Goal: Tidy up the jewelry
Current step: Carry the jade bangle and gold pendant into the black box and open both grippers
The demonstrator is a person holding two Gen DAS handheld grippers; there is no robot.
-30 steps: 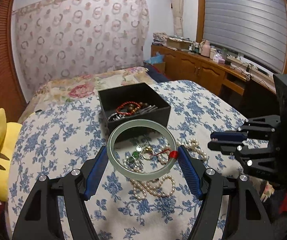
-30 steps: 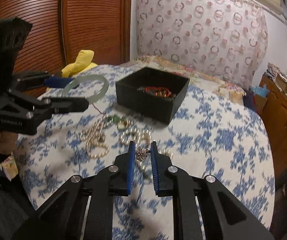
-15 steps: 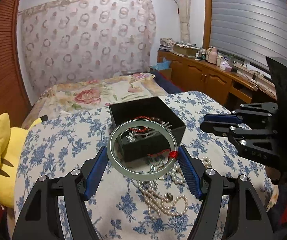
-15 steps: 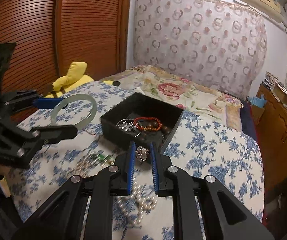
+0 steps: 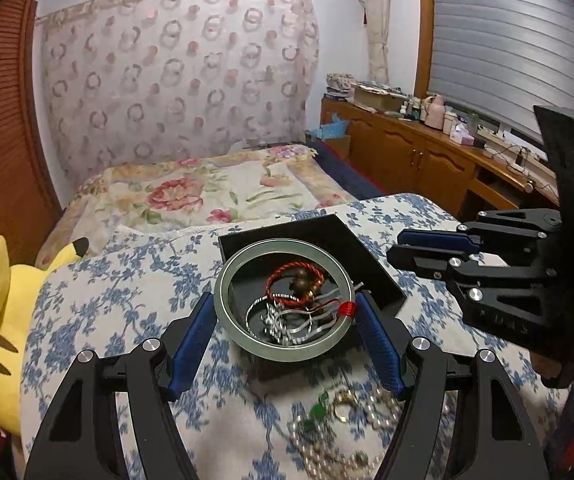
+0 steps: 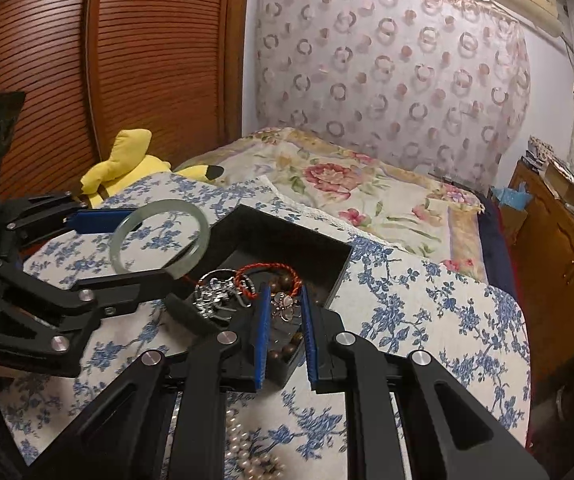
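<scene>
Jade bangle (image 5: 283,300), pale green with a red thread wrap at its 4 o'clock edge, is clamped across its width by the left hand-held gripper (image 5: 285,322), hovering over the black box (image 5: 371,264) on the blue-flowered bed cover (image 5: 127,280). Inside the box lie a red cord bracelet (image 5: 295,284) and silver pieces. The right hand-held gripper (image 6: 283,320) is clenched on a small silver flower charm (image 6: 284,308), also above the box. Pearl strands (image 5: 339,440) lie at 6 o'clock of the box.

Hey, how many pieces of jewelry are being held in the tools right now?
2: a pale green bangle in the left tool, and a small silver flower-shaped piece in the right tool, both over the black box.
</scene>
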